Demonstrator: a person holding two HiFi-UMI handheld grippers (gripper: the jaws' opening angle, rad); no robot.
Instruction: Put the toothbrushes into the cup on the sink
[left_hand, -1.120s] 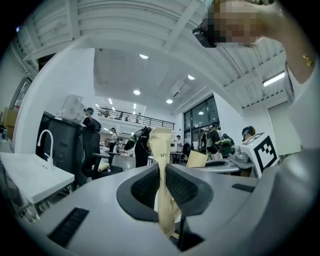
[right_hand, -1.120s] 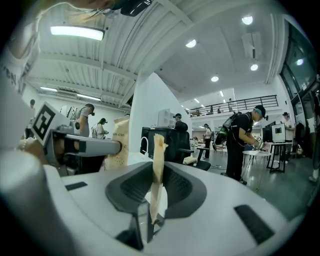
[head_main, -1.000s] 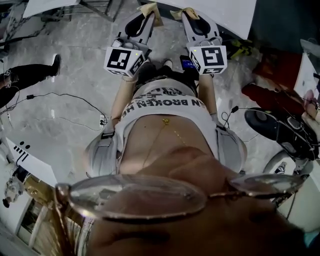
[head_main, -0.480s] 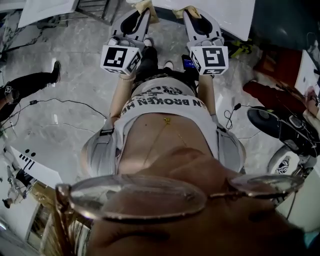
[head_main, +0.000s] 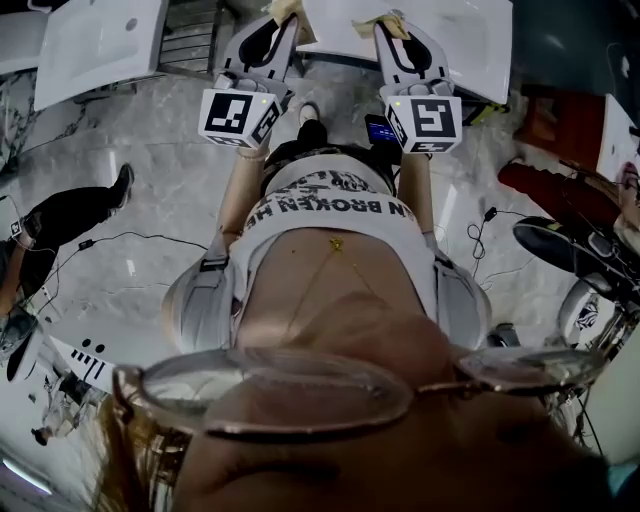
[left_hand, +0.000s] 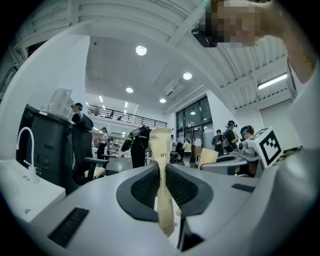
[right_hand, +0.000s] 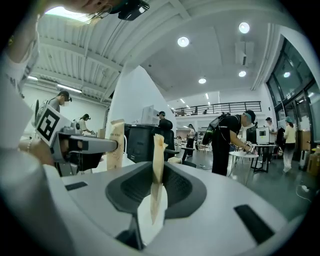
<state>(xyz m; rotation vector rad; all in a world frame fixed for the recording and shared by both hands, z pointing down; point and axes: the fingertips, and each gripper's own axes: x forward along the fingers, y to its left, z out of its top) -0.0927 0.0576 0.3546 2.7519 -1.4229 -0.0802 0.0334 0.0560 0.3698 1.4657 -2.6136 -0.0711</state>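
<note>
An open, brightly lit hall with a marble floor and a white ceiling.

The pale grey marble floor (head_main: 170, 140) is glossy, and thin black cables (head_main: 130, 237) trail across it. Overhead, a white ribbed ceiling (right_hand: 150, 45) carries round recessed lights (left_hand: 141, 50) and a long strip light (left_hand: 272, 81). A mezzanine with a dark railing (right_hand: 220, 106) runs along the far wall, and tall glass doors (left_hand: 195, 125) stand at floor level. Large windows (right_hand: 300, 90) fill one side. Black office chairs (left_hand: 82, 145) and a small white table (right_hand: 245, 155) stand about, with people (right_hand: 227, 140) among them.
</note>
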